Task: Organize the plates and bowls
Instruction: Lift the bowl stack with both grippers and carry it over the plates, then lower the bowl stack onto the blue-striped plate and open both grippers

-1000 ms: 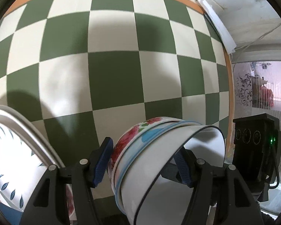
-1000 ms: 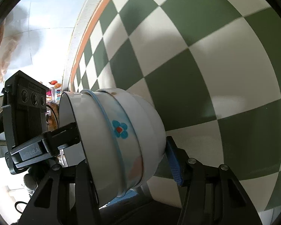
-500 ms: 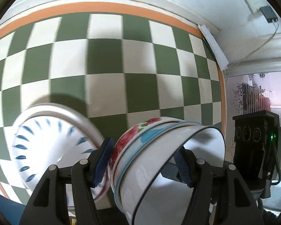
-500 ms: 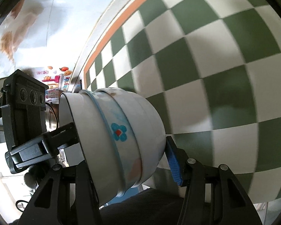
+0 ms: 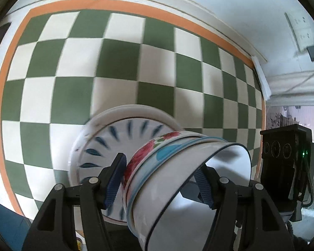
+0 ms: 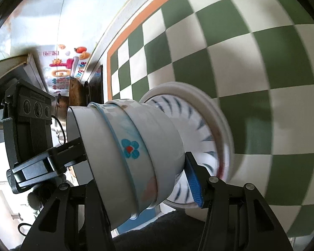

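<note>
Both sets of jaws clamp the same stack of nested bowls (image 5: 178, 167) from opposite sides, with the stack lying on its side between them. On the left gripper (image 5: 160, 179), one blue pad presses the floral bottom bowl and the other sits inside the open mouth of the top white bowl. On the right gripper (image 6: 136, 167), a blue pad presses the base of the stack (image 6: 136, 146); its other finger is hidden behind the bowls, so that contact cannot be seen. Behind the bowls, a pile of plates (image 5: 106, 144) with dark blue leaf marks rests on the green-and-cream checkered worktop (image 5: 73, 73), which has an orange border. From the right wrist view the plates (image 6: 209, 138) appear blurred, close behind the stack's base.
</note>
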Tool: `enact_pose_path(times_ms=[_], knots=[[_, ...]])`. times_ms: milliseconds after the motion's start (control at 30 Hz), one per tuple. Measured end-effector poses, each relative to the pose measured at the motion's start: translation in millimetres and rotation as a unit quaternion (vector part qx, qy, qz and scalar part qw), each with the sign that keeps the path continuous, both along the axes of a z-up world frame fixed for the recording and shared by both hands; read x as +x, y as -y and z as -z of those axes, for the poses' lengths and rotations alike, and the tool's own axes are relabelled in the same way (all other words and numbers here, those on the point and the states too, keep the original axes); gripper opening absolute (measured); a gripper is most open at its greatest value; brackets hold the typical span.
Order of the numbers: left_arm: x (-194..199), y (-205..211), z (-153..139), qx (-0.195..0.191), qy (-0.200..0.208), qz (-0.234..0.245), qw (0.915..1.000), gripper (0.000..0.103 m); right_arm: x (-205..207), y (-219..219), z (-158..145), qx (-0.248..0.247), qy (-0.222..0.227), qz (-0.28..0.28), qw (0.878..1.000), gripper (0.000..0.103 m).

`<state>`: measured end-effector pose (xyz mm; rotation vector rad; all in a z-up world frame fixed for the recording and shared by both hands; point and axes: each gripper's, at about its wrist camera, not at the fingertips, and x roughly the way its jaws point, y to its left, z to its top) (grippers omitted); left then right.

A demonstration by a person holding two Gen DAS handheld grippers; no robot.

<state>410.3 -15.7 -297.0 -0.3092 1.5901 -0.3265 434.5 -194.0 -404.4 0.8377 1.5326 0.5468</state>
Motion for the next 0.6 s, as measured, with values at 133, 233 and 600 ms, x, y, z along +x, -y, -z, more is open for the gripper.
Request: enact_pose_path(times_ms=[133, 233, 600], knots=[[-1.0, -14.6, 10.6, -0.004, -0.007, -0.012, 0.9999, 0.061, 2.7, -13.4, 8.5, -0.005, -0.003, -0.011, 1.0, 0.055], [-1.7, -20.0, 20.4, -0.006, -0.012, -0.017, 0.9998, 0.061, 6.2, -25.3, 17.4, -0.013, -0.006, -0.016, 1.0, 0.055], [-1.7, -22.0, 41.5, -0.008, -0.024, -0.019, 0.9995, 0.062, 7.6, -31.1, 35.0, -0.029, -0.011, -0.018, 0.999, 0.055]])
